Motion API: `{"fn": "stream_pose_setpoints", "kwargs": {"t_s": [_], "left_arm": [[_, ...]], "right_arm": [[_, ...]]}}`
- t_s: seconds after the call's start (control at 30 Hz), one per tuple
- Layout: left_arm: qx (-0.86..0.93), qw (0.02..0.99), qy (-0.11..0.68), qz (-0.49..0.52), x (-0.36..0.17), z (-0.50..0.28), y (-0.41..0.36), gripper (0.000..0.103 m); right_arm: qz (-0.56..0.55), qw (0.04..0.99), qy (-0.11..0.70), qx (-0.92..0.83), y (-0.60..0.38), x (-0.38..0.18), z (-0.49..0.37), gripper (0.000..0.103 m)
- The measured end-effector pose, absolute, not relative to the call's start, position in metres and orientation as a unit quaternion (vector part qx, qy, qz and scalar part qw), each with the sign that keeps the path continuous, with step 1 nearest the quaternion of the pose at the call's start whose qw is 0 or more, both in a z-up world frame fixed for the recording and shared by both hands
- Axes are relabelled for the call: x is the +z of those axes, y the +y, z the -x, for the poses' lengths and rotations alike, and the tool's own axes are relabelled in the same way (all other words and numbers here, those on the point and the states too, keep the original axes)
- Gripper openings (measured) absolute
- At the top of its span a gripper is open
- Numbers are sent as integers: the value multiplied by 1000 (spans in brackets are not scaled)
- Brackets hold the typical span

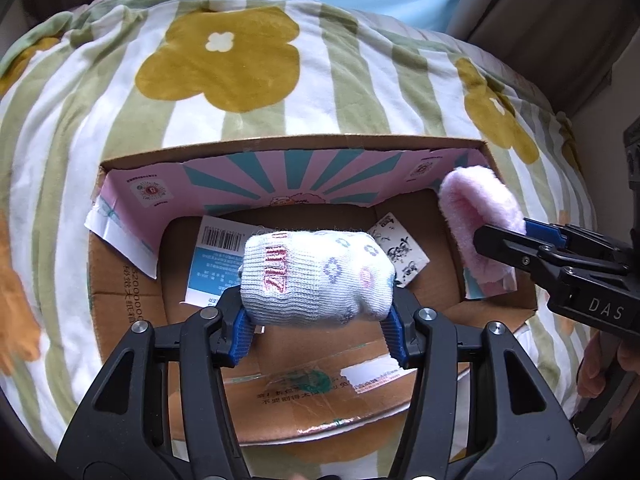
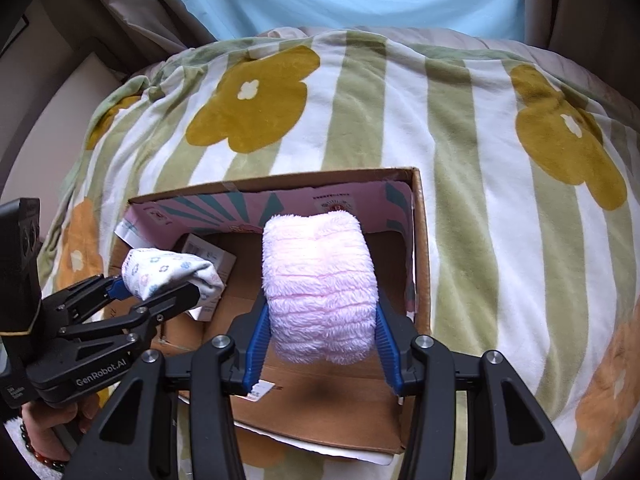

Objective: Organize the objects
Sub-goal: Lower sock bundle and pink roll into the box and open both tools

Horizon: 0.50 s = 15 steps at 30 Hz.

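My left gripper (image 1: 318, 330) is shut on a rolled white sock with small flower prints (image 1: 316, 276) and holds it over the open cardboard box (image 1: 288, 148). The same sock shows in the right wrist view (image 2: 168, 270), held by the left gripper (image 2: 156, 294). My right gripper (image 2: 320, 350) is shut on a fluffy pink sock roll (image 2: 320, 284) above the box's right half (image 2: 418, 240). In the left wrist view the pink roll (image 1: 480, 220) hangs over the box's right side, held by the right gripper (image 1: 516, 236).
The box lies on a bed with a green-striped blanket with yellow flowers (image 1: 224, 56). Paper tags with a barcode (image 1: 218, 264) and a printed card (image 1: 400, 254) lie on the box floor. Curtains and a blue wall stand behind the bed.
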State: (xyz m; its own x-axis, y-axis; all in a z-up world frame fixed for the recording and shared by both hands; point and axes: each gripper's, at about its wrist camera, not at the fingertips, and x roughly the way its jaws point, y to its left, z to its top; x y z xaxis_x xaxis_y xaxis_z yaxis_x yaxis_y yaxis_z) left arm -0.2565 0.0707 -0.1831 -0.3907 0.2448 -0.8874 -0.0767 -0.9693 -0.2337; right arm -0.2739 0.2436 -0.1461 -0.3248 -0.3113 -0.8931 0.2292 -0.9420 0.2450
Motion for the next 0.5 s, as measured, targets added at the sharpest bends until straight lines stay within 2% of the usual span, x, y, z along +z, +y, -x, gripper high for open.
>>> {"fn": "stream_pose_setpoints", "kwargs": {"t_s": [0.03,0.07,0.1,0.13,0.5], "left_arm": [[833,94,-76,540,-180,255,71,81],[835,91,-74,537,-177,254,71,100],[839,90,-75,531,-173,252,70,103],[841,91,-76,527,-171,251,68,103],[852,74,-84,511,-149,229,40,103]], "right_arm": [[-559,170,-50,-810,245,-145,275,55],[-562,172,-64,-807,247,-145,276,61],[-562,171,-73,-806,248,-143,277,75],[-562,169,-79,-805,250,-141,277,80],[-540,165,-80,-822,255,-122,264,80]]}}
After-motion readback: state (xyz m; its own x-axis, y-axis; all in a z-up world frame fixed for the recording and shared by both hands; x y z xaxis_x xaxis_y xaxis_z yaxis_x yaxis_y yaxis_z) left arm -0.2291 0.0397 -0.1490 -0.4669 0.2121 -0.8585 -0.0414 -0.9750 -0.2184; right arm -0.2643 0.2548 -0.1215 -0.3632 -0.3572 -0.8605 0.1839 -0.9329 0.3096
